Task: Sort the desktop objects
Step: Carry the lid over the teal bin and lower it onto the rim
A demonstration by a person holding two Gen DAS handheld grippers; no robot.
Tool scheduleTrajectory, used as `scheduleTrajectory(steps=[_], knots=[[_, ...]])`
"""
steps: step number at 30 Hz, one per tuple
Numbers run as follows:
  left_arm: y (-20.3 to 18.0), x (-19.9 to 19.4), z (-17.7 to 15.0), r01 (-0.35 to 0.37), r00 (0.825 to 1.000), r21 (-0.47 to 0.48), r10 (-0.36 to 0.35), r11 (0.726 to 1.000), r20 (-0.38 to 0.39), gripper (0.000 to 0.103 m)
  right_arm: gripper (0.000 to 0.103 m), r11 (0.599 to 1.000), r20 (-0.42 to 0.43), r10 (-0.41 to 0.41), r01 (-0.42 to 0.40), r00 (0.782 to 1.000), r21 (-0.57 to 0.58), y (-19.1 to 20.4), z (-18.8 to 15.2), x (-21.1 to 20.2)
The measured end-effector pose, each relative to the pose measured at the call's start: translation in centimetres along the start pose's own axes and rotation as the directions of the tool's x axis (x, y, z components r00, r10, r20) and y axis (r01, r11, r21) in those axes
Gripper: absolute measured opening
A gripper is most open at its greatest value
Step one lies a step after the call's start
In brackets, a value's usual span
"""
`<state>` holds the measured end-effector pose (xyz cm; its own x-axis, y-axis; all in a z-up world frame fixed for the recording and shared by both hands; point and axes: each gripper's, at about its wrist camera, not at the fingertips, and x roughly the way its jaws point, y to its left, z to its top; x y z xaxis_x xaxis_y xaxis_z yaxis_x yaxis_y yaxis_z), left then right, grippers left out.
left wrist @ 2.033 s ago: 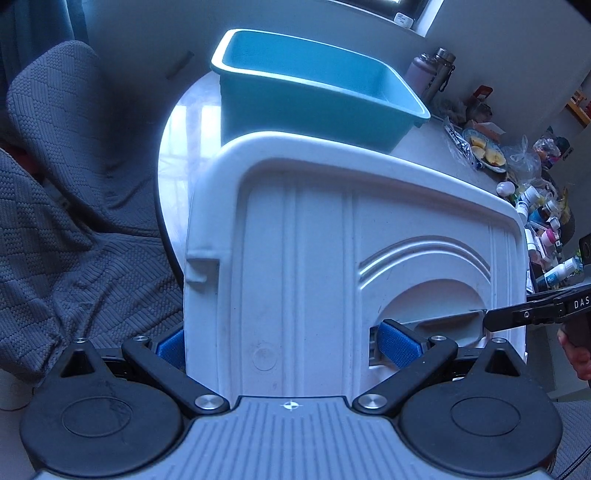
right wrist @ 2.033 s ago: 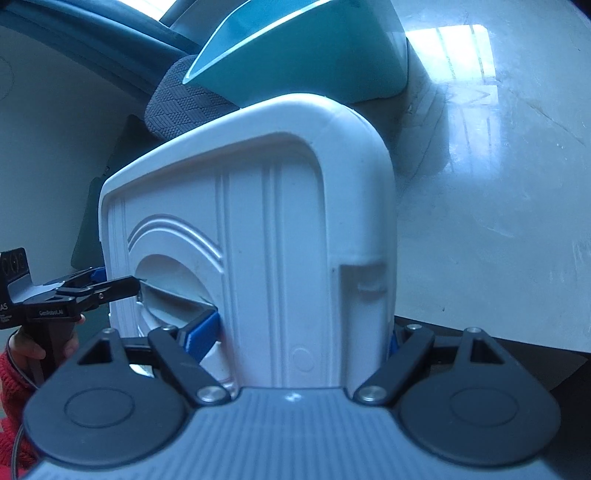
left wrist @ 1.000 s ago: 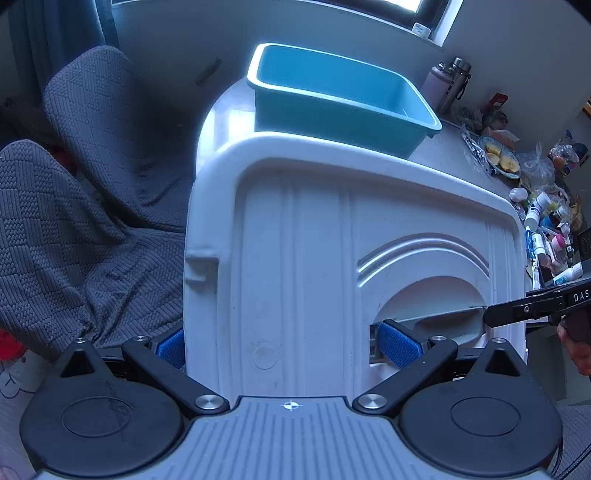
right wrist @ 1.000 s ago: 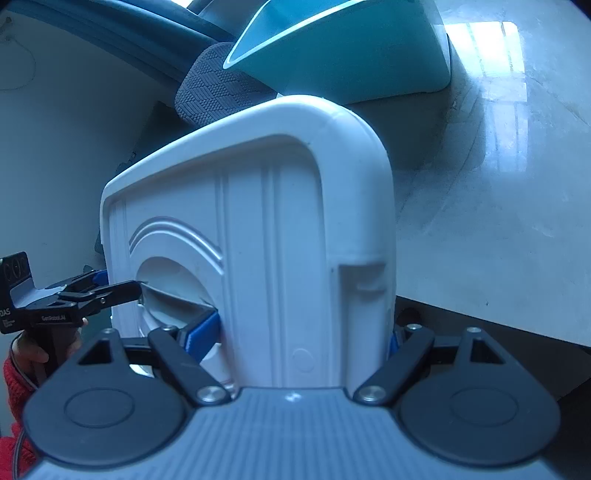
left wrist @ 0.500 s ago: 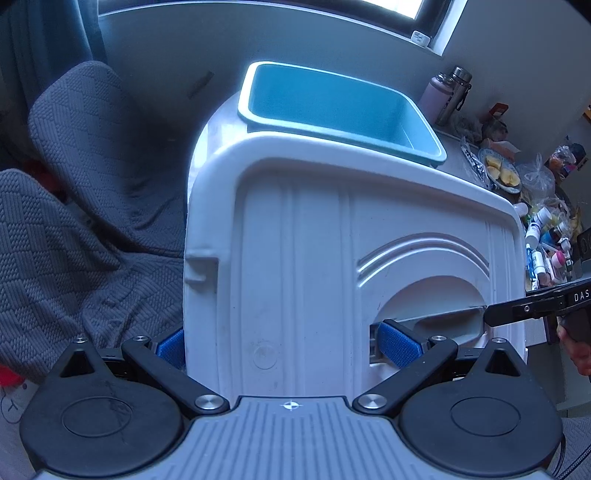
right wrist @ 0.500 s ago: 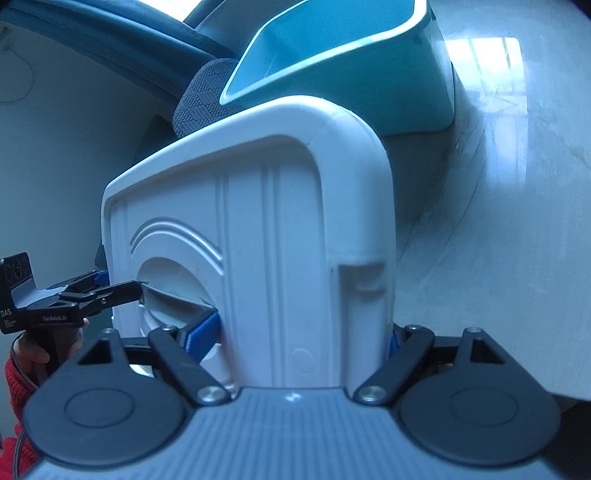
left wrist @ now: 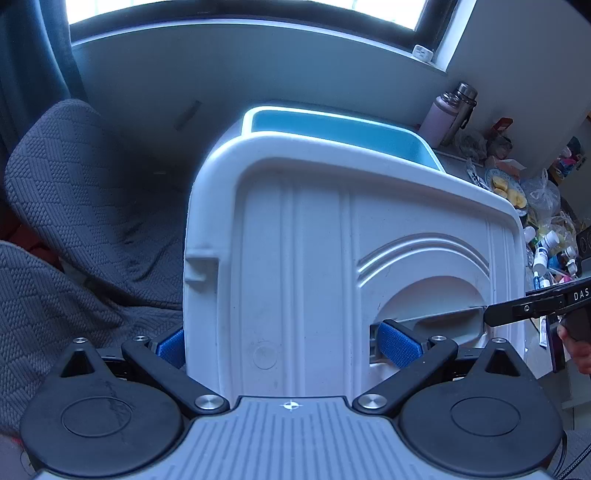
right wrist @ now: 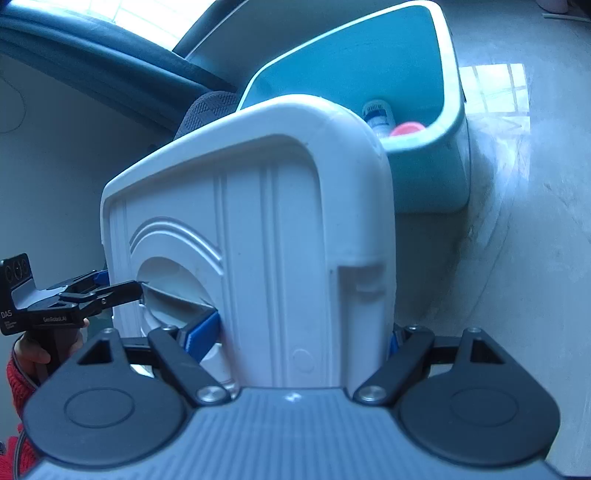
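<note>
A grey quilted chair [left wrist: 85, 192] fills the left of the frame; a window [left wrist: 236, 9] runs along the top, two flasks [left wrist: 448, 112] stand upper right.

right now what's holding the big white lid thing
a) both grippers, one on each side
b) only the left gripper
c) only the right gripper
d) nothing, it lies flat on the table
a: the left gripper and the right gripper each clamp a side of the white lid, which is held up in front of the blue bin.

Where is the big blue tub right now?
The blue plastic tub sits on the pale tabletop, just behind the white plastic lid; in the right wrist view it is upper right.
</note>
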<state>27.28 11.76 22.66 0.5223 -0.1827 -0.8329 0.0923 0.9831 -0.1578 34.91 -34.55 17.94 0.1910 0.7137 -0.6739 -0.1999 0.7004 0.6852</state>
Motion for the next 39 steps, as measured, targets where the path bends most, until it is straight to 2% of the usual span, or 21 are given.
scheduleTrajectory(steps=[7, 24, 39], knots=[[1.1, 1.4, 3.8, 0.005, 1.000, 0.005, -0.005, 1.000, -0.006, 0.102, 0.085, 1.000, 0.010, -0.008, 0.008, 1.000, 0.011, 0.4, 1.8, 1.5], [2.2, 3.9, 9.2, 0.008, 1.000, -0.028, -0.007, 1.000, 0.015, 0.102, 0.085, 1.000, -0.016, -0.010, 0.010, 1.000, -0.019, 1.2, 5.6, 3.3], [1.4, 8.9, 16.0, 0.044, 0.999, -0.034, -0.045, 0.998, -0.016, 0.102, 0.085, 0.999, 0.000, -0.042, 0.042, 0.999, 0.013, -1.5, 9.9, 3.7]])
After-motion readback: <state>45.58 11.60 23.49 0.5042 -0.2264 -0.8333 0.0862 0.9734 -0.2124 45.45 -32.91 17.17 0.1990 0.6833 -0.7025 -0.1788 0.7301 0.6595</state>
